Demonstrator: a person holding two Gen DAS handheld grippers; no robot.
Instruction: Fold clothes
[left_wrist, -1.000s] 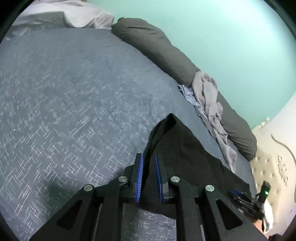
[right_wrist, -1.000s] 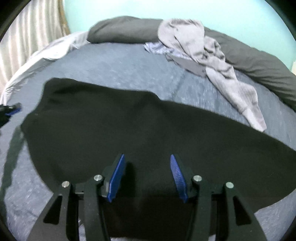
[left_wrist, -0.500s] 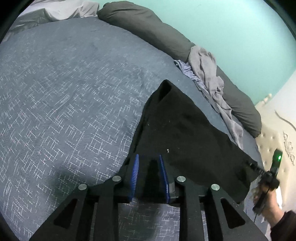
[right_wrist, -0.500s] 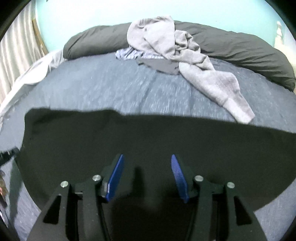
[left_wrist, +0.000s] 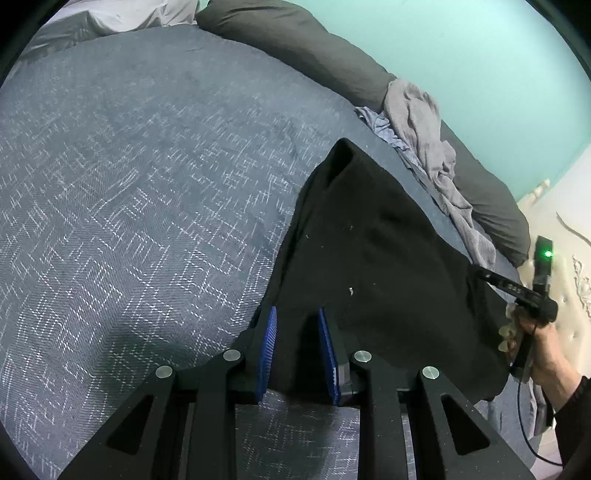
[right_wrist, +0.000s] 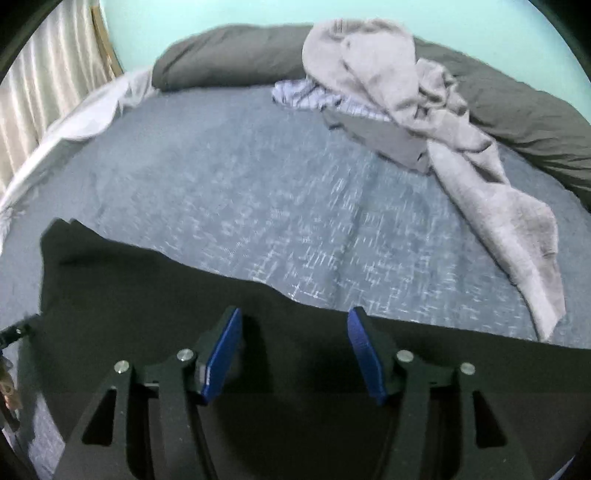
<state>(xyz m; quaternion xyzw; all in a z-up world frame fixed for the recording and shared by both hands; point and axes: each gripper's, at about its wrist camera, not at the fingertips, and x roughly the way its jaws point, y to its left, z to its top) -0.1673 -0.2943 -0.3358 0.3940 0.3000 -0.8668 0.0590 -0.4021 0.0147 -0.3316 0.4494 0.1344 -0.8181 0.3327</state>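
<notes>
A black garment (left_wrist: 388, 266) lies spread across a blue-grey patterned bed (left_wrist: 147, 184), its long axis running from one claw to the other. The left claw (left_wrist: 297, 350) stands narrowly parted over the garment's near corner, dark cloth between its blue pads, though whether they actually pinch it cannot be told from this angle. The right claw (right_wrist: 295, 350), blurred in its own view, has its jaws about half apart and closing slightly, poised above the garment's near edge with cloth beneath them but nothing gripped. The fabric stretches forward and away from both claws, so each appears placed to take one end. Grey clothes (right_wrist: 406, 96) wait heaped against a dark bolster (right_wrist: 229, 55) by the wall.
</notes>
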